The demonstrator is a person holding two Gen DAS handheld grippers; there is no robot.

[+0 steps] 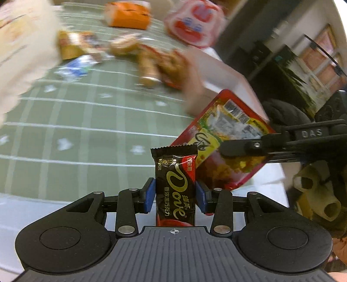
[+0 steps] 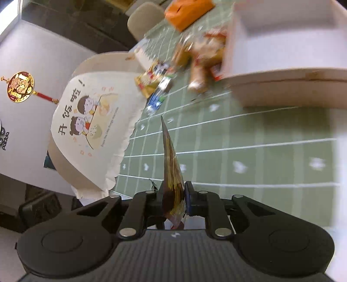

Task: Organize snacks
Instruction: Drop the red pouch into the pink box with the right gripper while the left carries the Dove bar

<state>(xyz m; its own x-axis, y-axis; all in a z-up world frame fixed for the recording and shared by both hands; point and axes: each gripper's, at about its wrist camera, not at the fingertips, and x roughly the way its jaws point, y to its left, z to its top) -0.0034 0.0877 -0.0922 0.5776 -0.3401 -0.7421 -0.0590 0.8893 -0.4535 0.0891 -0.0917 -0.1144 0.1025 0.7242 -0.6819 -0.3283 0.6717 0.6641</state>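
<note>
My left gripper (image 1: 175, 196) is shut on a dark Dove chocolate bar (image 1: 175, 180), which stands upright between the blue pads above the green checked tablecloth (image 1: 86, 121). To its right a red flat snack packet (image 1: 225, 138) hangs in the air, pinched by my right gripper's fingers (image 1: 243, 148). In the right wrist view my right gripper (image 2: 173, 198) is shut on that same packet (image 2: 170, 169), seen edge-on as a thin blade. Loose snack packets (image 1: 151, 60) lie blurred farther back on the cloth. A white box (image 2: 282, 54) stands at the upper right.
An orange box (image 1: 128, 15) and a pink-red bag (image 1: 193, 23) sit at the table's far end. A cream chair with a cartoon cover (image 2: 91, 121) stands at the table's left side. A red-gold ornament (image 2: 20, 86) hangs on the white wall. Dark furniture lies beyond the table.
</note>
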